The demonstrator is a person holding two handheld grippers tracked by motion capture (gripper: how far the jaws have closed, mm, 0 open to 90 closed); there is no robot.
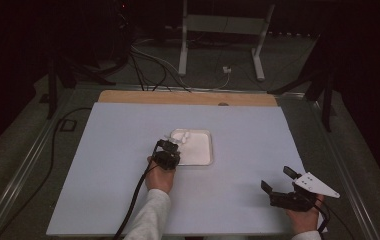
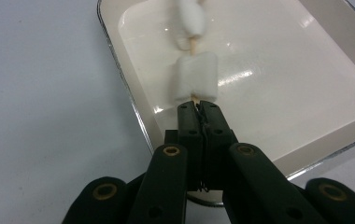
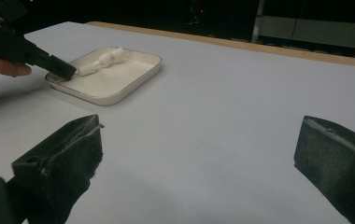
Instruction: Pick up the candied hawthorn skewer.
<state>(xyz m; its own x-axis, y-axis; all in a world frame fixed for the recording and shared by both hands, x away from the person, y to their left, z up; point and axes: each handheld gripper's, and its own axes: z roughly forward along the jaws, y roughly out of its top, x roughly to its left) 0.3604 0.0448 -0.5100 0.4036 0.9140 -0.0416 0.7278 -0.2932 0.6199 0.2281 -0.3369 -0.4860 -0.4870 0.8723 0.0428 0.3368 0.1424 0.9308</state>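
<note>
Dim surroundings frame a pale blue table, and on it the work centres on a marshmallow skewer lying in a white tray. The left gripper has its jaws pressed together on the bare wooden end of the stick, just below the nearest marshmallow, which touches the jaw tips. A second marshmallow sits farther along the stick, away from the gripper, blurred in the left gripper view. In the right gripper view the skewer runs from the near left rim of the tray toward its far corner, low over the tray floor; whether it rests there or is just lifted I cannot tell.

By my reading the grasp is made and the carrying is left: the skewer has not left the tray, and where it should go nothing shows.

Outward from there, the right gripper hovers near the table's front right corner, well apart from the tray, its jaws spread wide with nothing between them. Beyond the left gripper lies the tray's far wall. Past the table's wooden far edge stand a white frame and loose cables on the floor.

Little stands in the way. The tray's rim just beside the left gripper could catch the stick on a flat pull, so lifting first seems wise.
</note>
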